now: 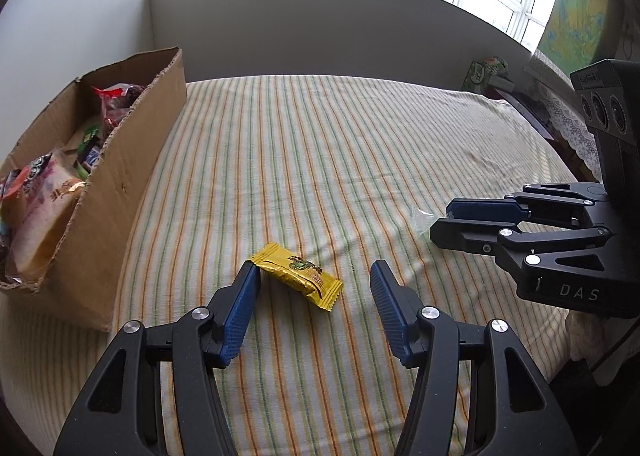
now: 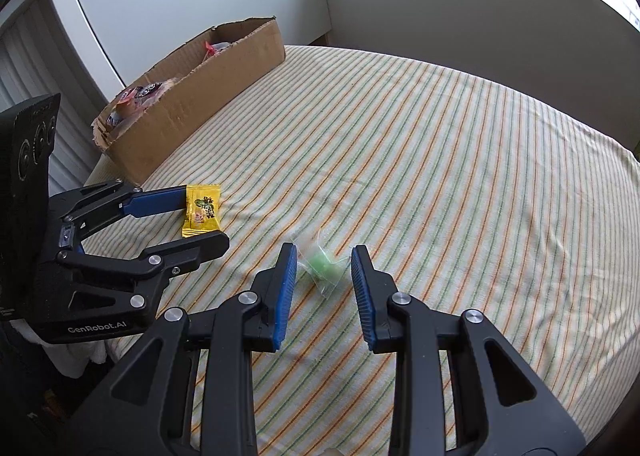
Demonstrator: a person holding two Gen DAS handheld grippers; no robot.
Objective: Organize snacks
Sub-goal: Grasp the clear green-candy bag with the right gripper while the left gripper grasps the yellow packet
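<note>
A yellow snack packet lies flat on the striped cloth, between the fingers of my open left gripper; the left pad touches its end. It also shows in the right wrist view, with the left gripper around it. A green candy in a clear wrapper lies between the open fingers of my right gripper, not gripped. In the left wrist view the right gripper is at the right with the clear wrapper at its tips.
A cardboard box holding several snack packets stands on the table's left side, also seen in the right wrist view. A white wall runs behind the table. A green box sits at the far right corner.
</note>
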